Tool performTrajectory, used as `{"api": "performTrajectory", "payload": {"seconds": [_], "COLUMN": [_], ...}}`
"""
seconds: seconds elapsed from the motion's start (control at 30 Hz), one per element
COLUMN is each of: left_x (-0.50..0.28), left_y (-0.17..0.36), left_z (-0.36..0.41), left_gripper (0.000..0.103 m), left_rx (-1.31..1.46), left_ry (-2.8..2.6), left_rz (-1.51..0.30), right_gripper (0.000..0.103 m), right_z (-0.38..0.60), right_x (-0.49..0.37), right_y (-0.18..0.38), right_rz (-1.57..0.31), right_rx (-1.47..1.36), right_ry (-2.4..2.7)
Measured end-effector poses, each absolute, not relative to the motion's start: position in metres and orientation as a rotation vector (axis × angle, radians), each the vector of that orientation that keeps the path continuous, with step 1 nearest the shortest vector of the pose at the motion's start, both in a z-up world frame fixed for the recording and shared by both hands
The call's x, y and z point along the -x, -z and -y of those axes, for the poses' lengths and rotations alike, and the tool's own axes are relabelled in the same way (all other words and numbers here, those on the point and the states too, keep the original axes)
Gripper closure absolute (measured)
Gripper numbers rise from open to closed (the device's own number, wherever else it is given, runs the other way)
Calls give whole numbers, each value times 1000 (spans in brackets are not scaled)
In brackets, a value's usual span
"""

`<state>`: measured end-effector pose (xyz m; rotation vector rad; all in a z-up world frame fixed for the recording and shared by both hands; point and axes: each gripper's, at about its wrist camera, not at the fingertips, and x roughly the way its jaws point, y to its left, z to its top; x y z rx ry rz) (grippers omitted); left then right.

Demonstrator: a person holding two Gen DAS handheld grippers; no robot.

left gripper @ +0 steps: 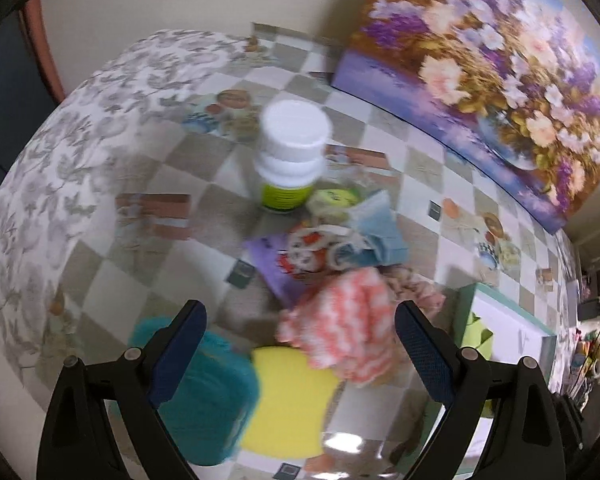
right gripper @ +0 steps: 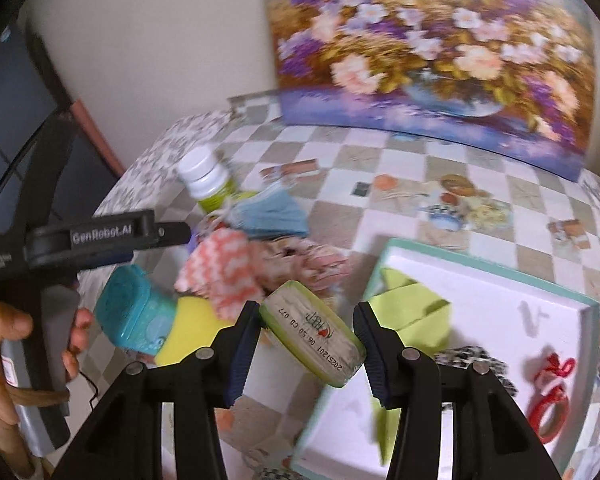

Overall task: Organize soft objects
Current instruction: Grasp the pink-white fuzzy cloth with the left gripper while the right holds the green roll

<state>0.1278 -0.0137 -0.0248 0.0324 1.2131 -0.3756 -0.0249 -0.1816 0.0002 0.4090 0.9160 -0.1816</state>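
My right gripper (right gripper: 308, 324) is shut on a green-edged tissue pack (right gripper: 312, 340) and holds it above the table beside the white tray (right gripper: 500, 280). The tray holds a lime-green cloth (right gripper: 412, 312), a checkered cloth (right gripper: 472, 356) and a red ribbon piece (right gripper: 552, 392). My left gripper (left gripper: 300, 320) is open and empty above a pile: an orange-white knit cloth (left gripper: 348, 332), a yellow sponge (left gripper: 292, 400), a teal sponge (left gripper: 208, 396), a blue face mask (left gripper: 380, 228) and a purple packet (left gripper: 284, 264). The left gripper also shows in the right wrist view (right gripper: 172, 232).
A green bottle with a white cap (left gripper: 288, 152) stands behind the pile. A flower painting (left gripper: 500, 80) leans on the wall at the back. The table carries a checkered cloth (left gripper: 420, 168); its left part has a leaf pattern (left gripper: 80, 140).
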Motion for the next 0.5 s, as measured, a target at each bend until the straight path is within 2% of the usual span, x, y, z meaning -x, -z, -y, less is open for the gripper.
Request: {"api": "performTrajectory", "payload": {"seconds": [0.03,0.4,0.43,0.5], "left_x": [-125,-109,-109,-108], "left_y": [26,42,44,49], "left_z": [19,67,69,72], "left_gripper": [0,1,2,10], "left_rx": [-48,-229,-235,-249], "left_ry": [382,412,411,402], "left_rz": [-1209,-1164,-1167,-1168], "right_gripper": [52,52,52,52], "right_z": [187,214,215,218], "right_x": [27,48,48,50], "right_y": [-1,-5,-5,-5], "right_rz": [-911,-894,-893,-891], "right_rx": [-420,-457,-459,-466], "right_ry": [190,226,227,229]}}
